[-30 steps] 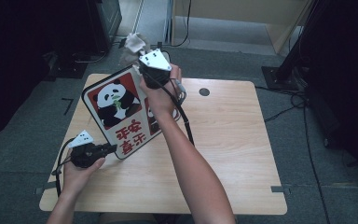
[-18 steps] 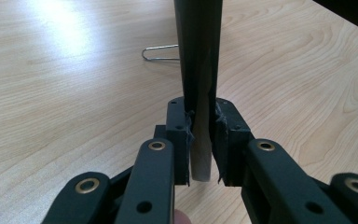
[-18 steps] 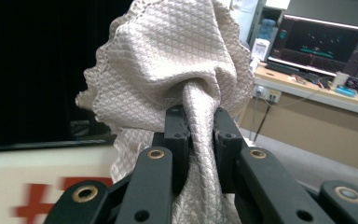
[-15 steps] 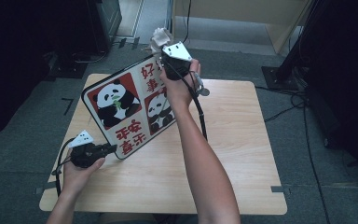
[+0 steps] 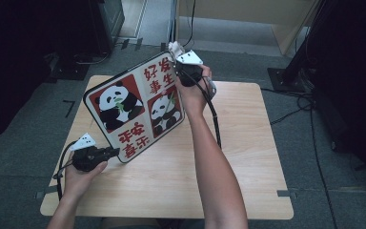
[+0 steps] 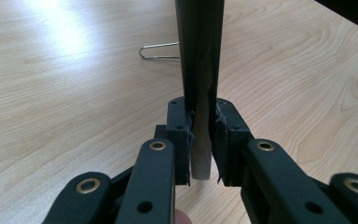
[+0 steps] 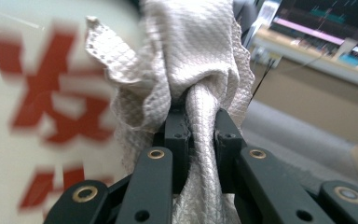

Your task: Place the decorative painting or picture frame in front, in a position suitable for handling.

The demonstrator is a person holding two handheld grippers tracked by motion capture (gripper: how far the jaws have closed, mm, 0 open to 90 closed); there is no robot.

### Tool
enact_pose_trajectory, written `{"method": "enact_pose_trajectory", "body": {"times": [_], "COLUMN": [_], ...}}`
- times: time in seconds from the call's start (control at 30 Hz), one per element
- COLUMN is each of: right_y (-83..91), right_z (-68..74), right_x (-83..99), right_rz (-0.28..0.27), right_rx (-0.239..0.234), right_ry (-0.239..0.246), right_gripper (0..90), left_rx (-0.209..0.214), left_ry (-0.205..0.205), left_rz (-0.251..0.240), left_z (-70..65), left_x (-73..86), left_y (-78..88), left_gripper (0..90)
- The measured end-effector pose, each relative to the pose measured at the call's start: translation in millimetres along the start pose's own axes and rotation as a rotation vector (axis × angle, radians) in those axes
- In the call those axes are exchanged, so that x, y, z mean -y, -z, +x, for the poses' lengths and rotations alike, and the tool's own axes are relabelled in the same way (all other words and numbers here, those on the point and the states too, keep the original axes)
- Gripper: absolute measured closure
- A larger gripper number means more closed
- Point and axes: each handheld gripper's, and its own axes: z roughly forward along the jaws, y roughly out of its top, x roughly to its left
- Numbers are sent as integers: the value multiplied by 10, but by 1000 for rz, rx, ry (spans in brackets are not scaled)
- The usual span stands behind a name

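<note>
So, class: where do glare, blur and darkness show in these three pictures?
Left gripper view: white glare on the table. Right gripper view: the panda board has smeared red characters, while the cloth stays sharp. High view: dark surroundings, evenly lit table.

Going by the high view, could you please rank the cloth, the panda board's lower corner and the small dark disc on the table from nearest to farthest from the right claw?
1. The cloth, pinched in the right claw at the board's top corner.
2. The small dark disc, on the table just below and right of that claw.
3. The panda board's lower corner, far down-left, gripped by the left claw.
</note>
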Motion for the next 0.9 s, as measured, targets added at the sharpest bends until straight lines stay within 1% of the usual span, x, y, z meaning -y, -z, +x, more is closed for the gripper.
{"method": "enact_pose_trajectory", "body": {"times": [0.2, 0.4, 0.5, 0.63, 0.8, 0.9], "right_y": [-49, -73, -88, -101, -109, -113], "right_z": [13, 37, 53, 68, 67, 69], "right_x": [363, 702, 853, 1016, 1165, 1247], "right_rz": [49, 95, 121, 160, 204, 223], "right_rx": [-24, -34, -38, -49, -62, -68], "right_ry": [-8, -46, -51, -37, -10, -14], "right_gripper": [803, 805, 811, 815, 815, 815], "left_rx": [0, -2, -3, -2, -2, -2], "left_ry": [1, 0, 1, 1, -2, -1], "left_rz": [0, 3, 3, 3, 5, 5], "left_z": [-1, -3, -7, -6, -5, -6], "left_x": [0, -1, -1, -1, -3, -3], "left_y": [-1, -2, -3, -4, -4, -4], "left_gripper": [793, 793, 793, 793, 794, 794]}}
